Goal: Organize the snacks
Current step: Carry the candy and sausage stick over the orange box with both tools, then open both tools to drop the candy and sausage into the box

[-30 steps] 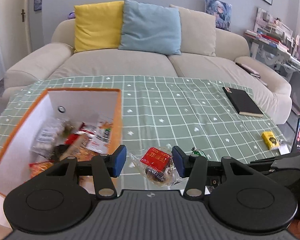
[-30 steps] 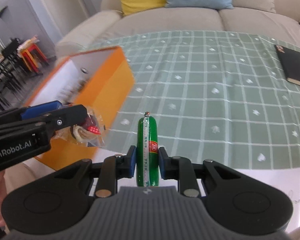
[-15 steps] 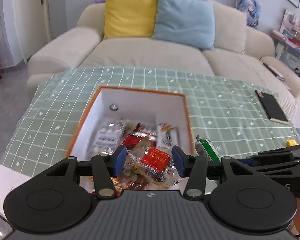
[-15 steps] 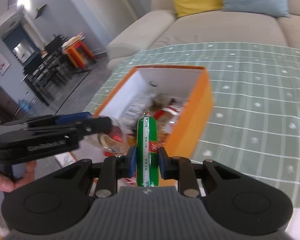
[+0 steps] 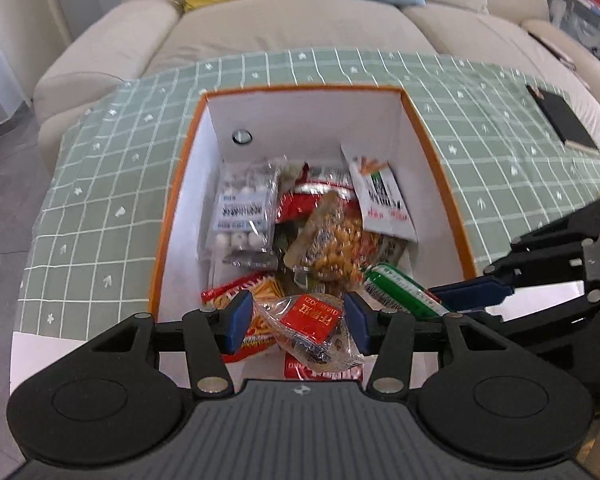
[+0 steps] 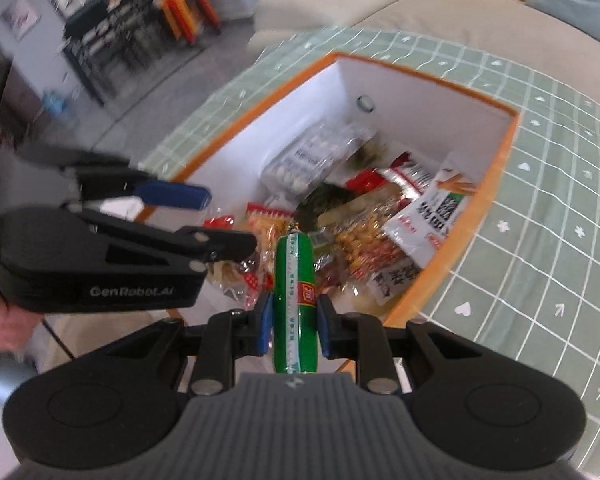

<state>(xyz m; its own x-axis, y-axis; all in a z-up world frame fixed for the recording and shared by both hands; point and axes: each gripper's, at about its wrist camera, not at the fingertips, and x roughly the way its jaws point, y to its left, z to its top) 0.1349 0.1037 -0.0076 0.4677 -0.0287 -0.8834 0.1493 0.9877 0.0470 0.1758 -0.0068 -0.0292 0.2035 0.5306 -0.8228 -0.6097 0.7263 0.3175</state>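
Observation:
An orange box with white inner walls sits on the green checked tablecloth and holds several snack packets. My left gripper is shut on a clear snack packet with a red label and holds it over the box's near end. My right gripper is shut on a green sausage stick, also above the box's near edge. The stick shows in the left wrist view too, with the right gripper just right of my left one.
A black notebook lies on the tablecloth at the far right. A beige sofa with yellow and blue cushions stands behind the table. A dining area with chairs is off to the left.
Both grippers have moved left from the open tablecloth to above the orange box, each still carrying its snack, and now tilt down into the box.

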